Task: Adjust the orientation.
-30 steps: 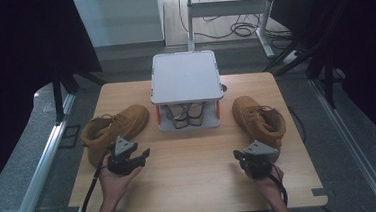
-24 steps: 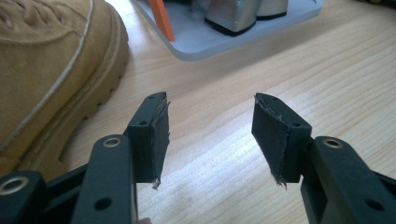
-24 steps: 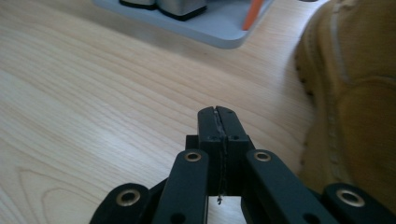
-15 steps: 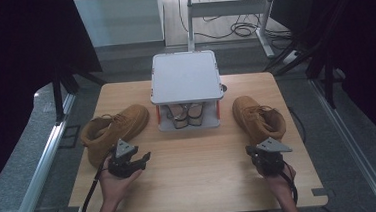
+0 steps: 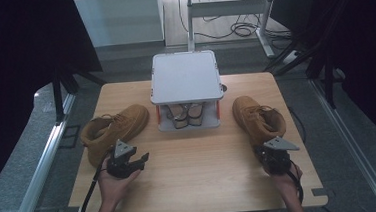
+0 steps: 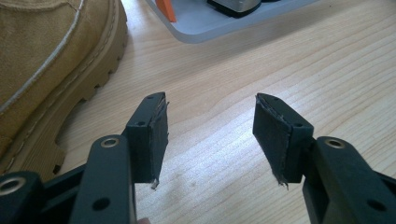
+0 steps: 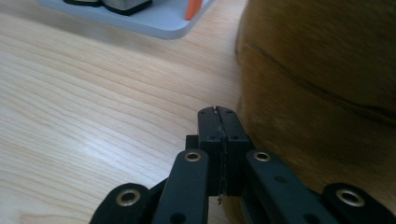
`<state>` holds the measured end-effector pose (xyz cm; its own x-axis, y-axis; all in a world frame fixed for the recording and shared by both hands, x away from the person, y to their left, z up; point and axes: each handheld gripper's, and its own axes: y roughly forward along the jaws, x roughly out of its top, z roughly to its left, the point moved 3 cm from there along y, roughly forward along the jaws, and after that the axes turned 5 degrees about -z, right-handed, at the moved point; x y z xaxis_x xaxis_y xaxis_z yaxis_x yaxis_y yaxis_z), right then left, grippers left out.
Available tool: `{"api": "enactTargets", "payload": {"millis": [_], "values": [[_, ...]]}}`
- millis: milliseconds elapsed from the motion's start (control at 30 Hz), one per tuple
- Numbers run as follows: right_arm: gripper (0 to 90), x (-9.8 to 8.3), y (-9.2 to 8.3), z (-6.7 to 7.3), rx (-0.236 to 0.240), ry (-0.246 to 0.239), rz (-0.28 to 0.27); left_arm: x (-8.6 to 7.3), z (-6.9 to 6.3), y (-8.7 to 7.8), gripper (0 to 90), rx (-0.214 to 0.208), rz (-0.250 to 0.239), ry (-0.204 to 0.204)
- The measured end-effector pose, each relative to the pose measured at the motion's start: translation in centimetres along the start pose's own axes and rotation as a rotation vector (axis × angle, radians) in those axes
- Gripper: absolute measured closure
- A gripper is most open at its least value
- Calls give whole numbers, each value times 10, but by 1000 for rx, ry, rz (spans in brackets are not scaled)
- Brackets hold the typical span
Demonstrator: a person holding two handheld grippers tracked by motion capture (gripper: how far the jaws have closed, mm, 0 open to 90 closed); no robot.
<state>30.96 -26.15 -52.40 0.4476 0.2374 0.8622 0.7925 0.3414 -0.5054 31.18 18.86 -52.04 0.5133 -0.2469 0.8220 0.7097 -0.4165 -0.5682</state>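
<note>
From above, the grey stand (image 5: 185,81) sits at the back middle of the table (image 5: 206,185). One brown boot (image 5: 112,131) lies left of the stand, the other boot (image 5: 258,118) right of it. Your left gripper (image 5: 135,162) is just in front of the left boot; your right gripper (image 5: 270,153) may touch the right boot's heel.

In the left gripper view, your jaws stand apart over bare wood, the boot (image 6: 51,56) left of them.

In the right gripper view, your jaws are pressed together, holding nothing, right beside the boot (image 7: 322,88).
</note>
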Motion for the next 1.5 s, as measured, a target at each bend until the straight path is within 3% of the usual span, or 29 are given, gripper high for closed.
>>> {"api": "enactTargets", "payload": {"millis": [100,600,833,1500], "values": [[897,-1,-1,-3,13,15,0,-1,1,1,452,13,12,-3],[898,-2,-3,-8,23,-8,3,-3,4,-1,452,12,10,-15],[898,-4,-8,-20,-30,11,6,-4,2,1,452,4,19,-4],[898,-8,-13,-38,-71,33,-5,-7,4,2,453,4,29,-3]]}}
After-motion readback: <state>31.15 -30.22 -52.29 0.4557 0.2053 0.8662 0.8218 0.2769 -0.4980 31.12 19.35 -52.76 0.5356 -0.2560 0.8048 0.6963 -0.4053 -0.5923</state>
